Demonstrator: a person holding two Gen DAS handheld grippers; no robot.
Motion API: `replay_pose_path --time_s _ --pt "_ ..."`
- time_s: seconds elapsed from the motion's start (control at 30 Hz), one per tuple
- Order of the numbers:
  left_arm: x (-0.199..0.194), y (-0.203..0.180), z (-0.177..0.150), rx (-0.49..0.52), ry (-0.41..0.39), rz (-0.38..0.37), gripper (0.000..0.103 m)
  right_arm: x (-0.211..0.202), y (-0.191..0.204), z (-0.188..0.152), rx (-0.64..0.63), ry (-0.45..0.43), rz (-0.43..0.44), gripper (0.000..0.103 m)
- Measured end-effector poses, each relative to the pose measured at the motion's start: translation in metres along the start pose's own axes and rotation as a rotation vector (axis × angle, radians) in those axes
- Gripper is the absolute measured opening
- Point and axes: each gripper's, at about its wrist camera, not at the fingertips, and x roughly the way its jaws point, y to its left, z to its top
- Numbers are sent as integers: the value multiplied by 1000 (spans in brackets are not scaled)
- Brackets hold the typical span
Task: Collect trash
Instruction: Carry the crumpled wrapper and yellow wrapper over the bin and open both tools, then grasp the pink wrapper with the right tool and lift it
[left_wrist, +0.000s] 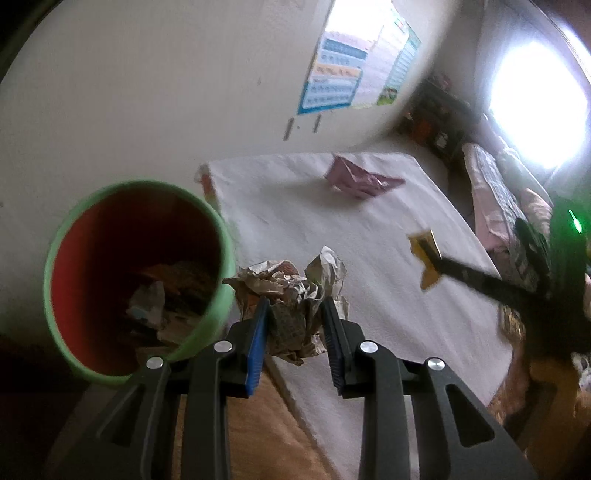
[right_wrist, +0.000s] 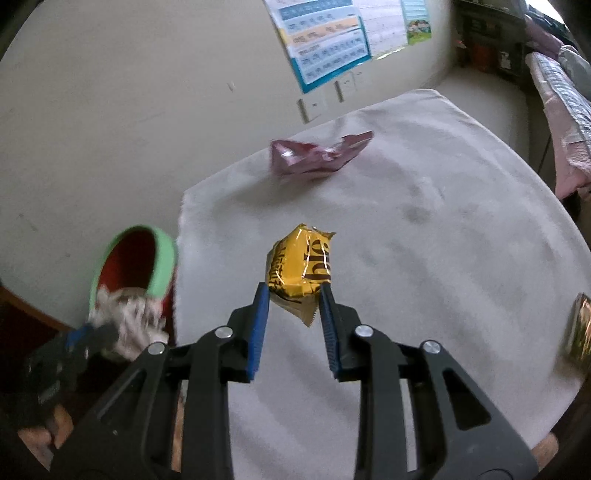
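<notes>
Crumpled newsprint: a wad of newspaper (left_wrist: 291, 302) sat pinched between the blue pads (left_wrist: 258, 343) of the left gripper (left_wrist: 295, 317), jaws closed partway around it, held just beside the bin's rim.
Bin: a green bucket with a red interior (left_wrist: 221, 266) stood at the table's left edge, paper scraps already inside.
Yellow wrapper: the right gripper (right_wrist: 293, 299) clamped a yellow foil packet (right_wrist: 301, 266) at its lower end, jaws narrowed onto it, lifted above the cloth.
Pink wrapper: a pink packet (right_wrist: 314, 155) lay on the white tablecloth (right_wrist: 443, 240), toward the far side, well apart from both grippers.
Table edge: a gold-toned packet (right_wrist: 580, 328) lay at the right rim.
Backdrop: posters (right_wrist: 325, 44) hung on the wall.
</notes>
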Motion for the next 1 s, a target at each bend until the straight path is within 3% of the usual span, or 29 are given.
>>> replay_pose_path --time_s 0.23,0.6,0.67,0.73,0.83,0.9,1.0 --pt "-18 38 8 -76 -69 69 27 9 38 -18 -24 69 80 28" --pt "-51 126 4 -268 -148 219 28 64 168 8 -235 191 303 29" --pt "-54 134 0 -280 -147 231 28 75 183 8 -251 218 323 48" --pt "-54 141 -3 -291 -142 237 28 80 186 12 -246 195 315 52" --pt "-55 145 -5 -299 -138 235 28 87 167 33 -219 124 234 55" --pt "-53 147 -6 -300 -135 233 28 91 143 53 -202 55 112 58" --pt "-49 149 -7 -305 -128 222 29 104 99 95 -211 -20 -151 64"
